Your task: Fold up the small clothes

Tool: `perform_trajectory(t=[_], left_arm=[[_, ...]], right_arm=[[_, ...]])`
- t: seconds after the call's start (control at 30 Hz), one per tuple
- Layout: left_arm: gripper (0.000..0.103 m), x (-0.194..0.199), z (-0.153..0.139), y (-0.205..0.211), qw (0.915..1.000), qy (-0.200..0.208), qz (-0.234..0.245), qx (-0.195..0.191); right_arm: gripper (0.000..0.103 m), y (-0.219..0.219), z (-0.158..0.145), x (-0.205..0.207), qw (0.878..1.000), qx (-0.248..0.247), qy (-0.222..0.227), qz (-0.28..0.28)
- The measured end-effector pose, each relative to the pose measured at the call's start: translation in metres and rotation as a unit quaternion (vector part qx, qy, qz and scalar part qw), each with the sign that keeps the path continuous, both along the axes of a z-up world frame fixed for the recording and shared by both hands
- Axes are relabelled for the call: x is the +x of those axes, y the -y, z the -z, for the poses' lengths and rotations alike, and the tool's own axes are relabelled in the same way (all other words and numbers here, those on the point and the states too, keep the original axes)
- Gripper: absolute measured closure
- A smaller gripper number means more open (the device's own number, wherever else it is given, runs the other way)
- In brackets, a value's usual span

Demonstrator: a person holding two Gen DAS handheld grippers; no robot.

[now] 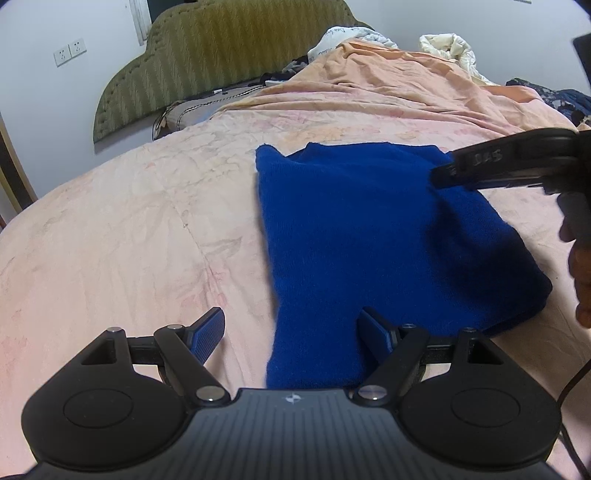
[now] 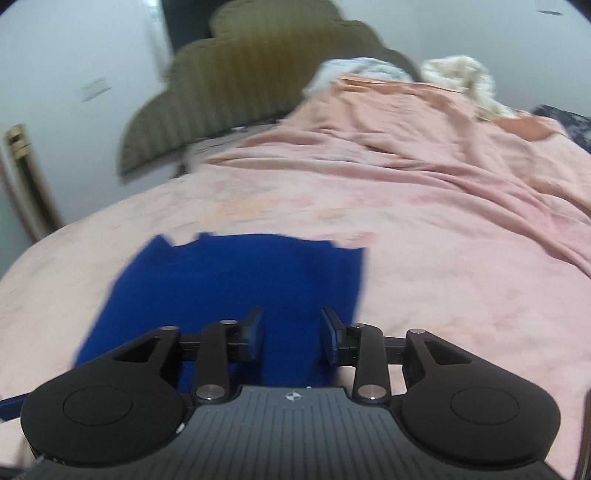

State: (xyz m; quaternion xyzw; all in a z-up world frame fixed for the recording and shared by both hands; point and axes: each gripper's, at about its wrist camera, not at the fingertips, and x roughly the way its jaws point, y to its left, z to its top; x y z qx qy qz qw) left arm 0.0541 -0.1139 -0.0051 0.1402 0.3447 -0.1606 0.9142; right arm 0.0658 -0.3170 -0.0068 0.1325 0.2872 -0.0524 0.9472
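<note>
Lying folded on the pink bedspread [image 1: 129,221], the blue garment [image 1: 369,229] reaches between the left gripper [image 1: 291,332]'s spread jaws, nearer its right finger. The right gripper [image 2: 291,338] hovers over it, jaws apart, gripping nothing.

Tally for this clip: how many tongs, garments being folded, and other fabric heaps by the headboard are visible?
Tongs: 2 (left tongs, right tongs), both open
Blue garment: 1, folded flat on the pink bedspread
White fabric heaps: 2 (one, another)
Total: 5
</note>
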Motion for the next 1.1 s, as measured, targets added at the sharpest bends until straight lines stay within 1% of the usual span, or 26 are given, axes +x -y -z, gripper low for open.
perform_trajectory(t=[0.07,0.1,0.13,0.2,0.23,0.27,0.3,0.37,0.4,0.43,0.57,0.67,0.73,0.83,0.9,0.97,1.03,1.1], left_arm=[[0.023,-0.004,0.000,0.001,1.0000,0.008,0.004,0.005],[0.023,-0.005,0.001,0.002,0.9999,0.012,0.005,0.009],[0.023,-0.005,0.002,0.002,0.9998,0.015,0.005,0.012],[0.023,-0.005,0.005,0.003,0.9998,0.013,0.005,0.013],[0.023,-0.004,0.006,0.003,0.9999,0.011,0.005,0.011],[0.023,-0.003,0.006,0.003,0.9999,0.009,0.006,0.009],[0.023,-0.003,0.007,0.003,0.9999,0.008,0.006,0.009],[0.023,-0.002,0.008,0.003,0.9999,0.009,0.008,0.008],[0.022,-0.001,0.009,0.003,0.9999,0.009,0.008,0.008],[0.022,0.000,0.010,0.002,0.9999,0.008,0.008,0.007],[0.022,0.001,0.010,0.001,0.9999,0.006,0.010,0.003],[0.022,0.003,0.008,-0.001,1.0000,-0.001,0.009,-0.002],[0.022,0.002,0.008,-0.002,1.0000,-0.003,0.008,-0.006],[0.022,0.002,0.008,-0.004,0.9999,-0.003,0.008,-0.006],[0.022,0.002,0.008,-0.004,0.9999,-0.003,0.008,-0.007],[0.022,0.002,0.008,-0.004,0.9999,-0.005,0.007,-0.007],[0.022,0.002,0.007,-0.004,0.9999,-0.008,0.005,-0.009],[0.022,0.003,0.007,-0.004,0.9999,-0.010,0.003,-0.009]], right_arm=[[0.058,-0.009,0.001,0.005,1.000,-0.007,-0.010,-0.021],[0.056,-0.012,0.000,0.009,0.999,-0.009,-0.016,-0.030],[0.057,-0.014,-0.001,0.016,0.999,-0.010,-0.022,-0.042],[0.056,-0.025,-0.008,0.030,0.997,-0.024,-0.032,-0.071],[0.054,-0.033,-0.011,0.041,0.994,-0.036,-0.037,-0.095],[0.048,-0.040,-0.015,0.051,0.991,-0.040,-0.042,-0.119],[0.048,-0.048,-0.015,0.063,0.988,-0.045,-0.046,-0.142],[0.048,-0.063,-0.012,0.087,0.982,-0.070,-0.065,-0.163],[0.047,-0.069,-0.008,0.101,0.980,-0.087,-0.076,-0.161],[0.046,-0.070,-0.004,0.114,0.980,-0.093,-0.081,-0.156],[0.048,-0.053,0.006,0.157,0.988,-0.051,-0.087,-0.121],[0.049,-0.051,0.008,0.173,0.989,-0.056,-0.090,-0.102],[0.050,-0.051,0.006,0.171,0.990,-0.057,-0.089,-0.093],[0.048,-0.050,-0.007,0.148,0.993,-0.069,-0.062,-0.076],[0.038,-0.049,-0.014,0.121,0.992,-0.069,-0.047,-0.097],[0.031,-0.050,-0.015,0.094,0.989,-0.080,-0.042,-0.116],[0.030,-0.051,-0.009,0.069,0.985,-0.106,-0.056,-0.124],[0.025,-0.048,-0.001,0.048,0.982,-0.129,-0.061,-0.124]])
